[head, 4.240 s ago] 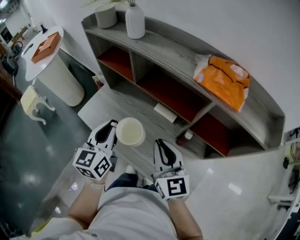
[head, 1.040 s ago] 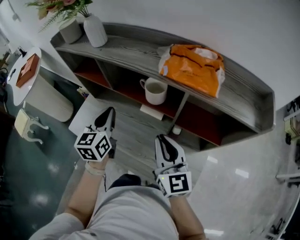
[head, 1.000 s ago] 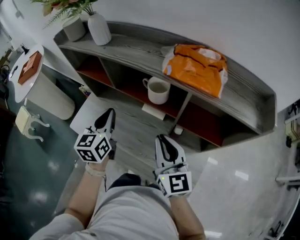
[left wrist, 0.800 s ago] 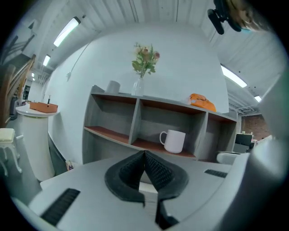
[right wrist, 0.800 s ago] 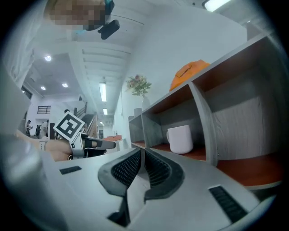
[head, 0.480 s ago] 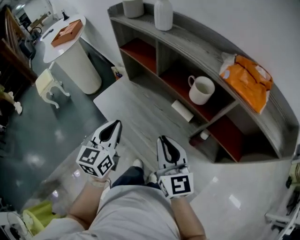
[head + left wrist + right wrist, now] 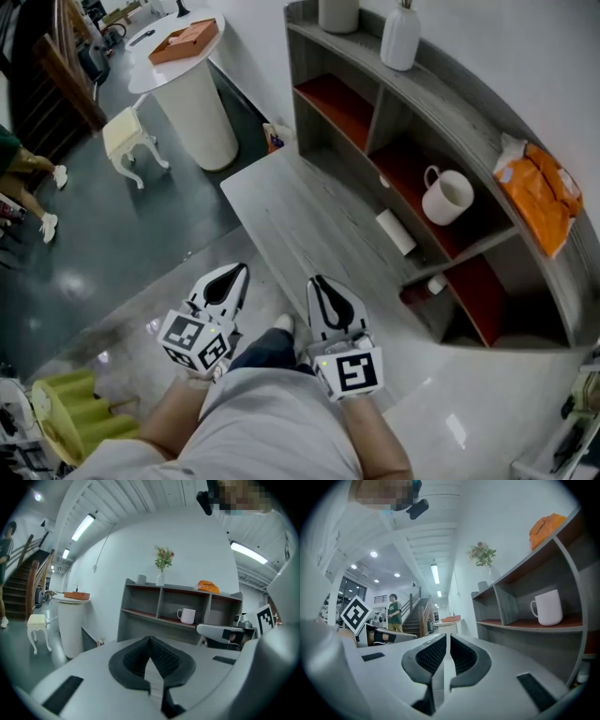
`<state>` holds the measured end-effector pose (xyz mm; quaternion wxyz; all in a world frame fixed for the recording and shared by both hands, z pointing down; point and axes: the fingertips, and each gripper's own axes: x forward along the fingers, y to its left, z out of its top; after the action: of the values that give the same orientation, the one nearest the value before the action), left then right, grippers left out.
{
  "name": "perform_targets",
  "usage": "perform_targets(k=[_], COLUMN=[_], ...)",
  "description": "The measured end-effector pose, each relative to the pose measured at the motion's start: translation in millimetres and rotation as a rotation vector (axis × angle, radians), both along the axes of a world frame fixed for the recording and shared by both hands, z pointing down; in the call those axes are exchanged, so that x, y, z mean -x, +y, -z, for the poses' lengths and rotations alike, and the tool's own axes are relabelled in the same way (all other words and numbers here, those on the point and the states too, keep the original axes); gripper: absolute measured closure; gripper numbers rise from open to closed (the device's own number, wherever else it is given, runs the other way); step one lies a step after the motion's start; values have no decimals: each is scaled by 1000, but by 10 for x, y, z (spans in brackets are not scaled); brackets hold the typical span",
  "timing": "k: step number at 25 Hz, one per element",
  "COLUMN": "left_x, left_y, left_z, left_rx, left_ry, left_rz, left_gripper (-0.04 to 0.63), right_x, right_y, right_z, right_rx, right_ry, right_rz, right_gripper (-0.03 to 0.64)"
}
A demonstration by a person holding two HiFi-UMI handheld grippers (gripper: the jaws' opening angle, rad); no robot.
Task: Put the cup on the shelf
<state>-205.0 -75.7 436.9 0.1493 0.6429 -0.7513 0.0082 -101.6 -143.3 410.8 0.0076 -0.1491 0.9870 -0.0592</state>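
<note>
My left gripper [image 7: 228, 277] and right gripper [image 7: 321, 286] hang side by side in front of my body, each with its jaws pressed together on nothing. Black-and-white square markers [image 7: 349, 372] show on their near ends. The white ceramic cup [image 7: 447, 196] stands upright in the middle red-floored compartment of the grey wooden shelf unit [image 7: 441, 98], well apart from both grippers. An orange plastic bag [image 7: 539, 192] lies on the top board above it.

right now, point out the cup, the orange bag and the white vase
cup [image 7: 439, 208]: head view, on its white outer side.
orange bag [image 7: 536, 187]: head view, middle of its crumpled top.
white vase [image 7: 399, 42]: head view, on its body below the neck.
</note>
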Motion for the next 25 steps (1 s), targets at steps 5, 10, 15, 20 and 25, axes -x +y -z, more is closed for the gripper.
perform_targets(k=[5,10,15,20,25], left_x=[34,20,-21,-85,-128], left_y=[176,234,245,235,232], left_z=[12,-15,-34,-24,2], left_rx=[-24,-35,-38,-35,-27], left_ry=[16,28,45,44,30], left_rz=[28,33,25,6,-6], left_gripper=[580,580,580,580,580], right_x=[99,116,92,71,47], right_y=[161,260,316,340,347], right_z=[34,42,42,38,44], right_rx=[-24,-52,-71,-65,-63], right_ry=[-3,11,21,17,7], right_rz=[57,92,107,108,105], right_gripper=[581,581,581,581,581])
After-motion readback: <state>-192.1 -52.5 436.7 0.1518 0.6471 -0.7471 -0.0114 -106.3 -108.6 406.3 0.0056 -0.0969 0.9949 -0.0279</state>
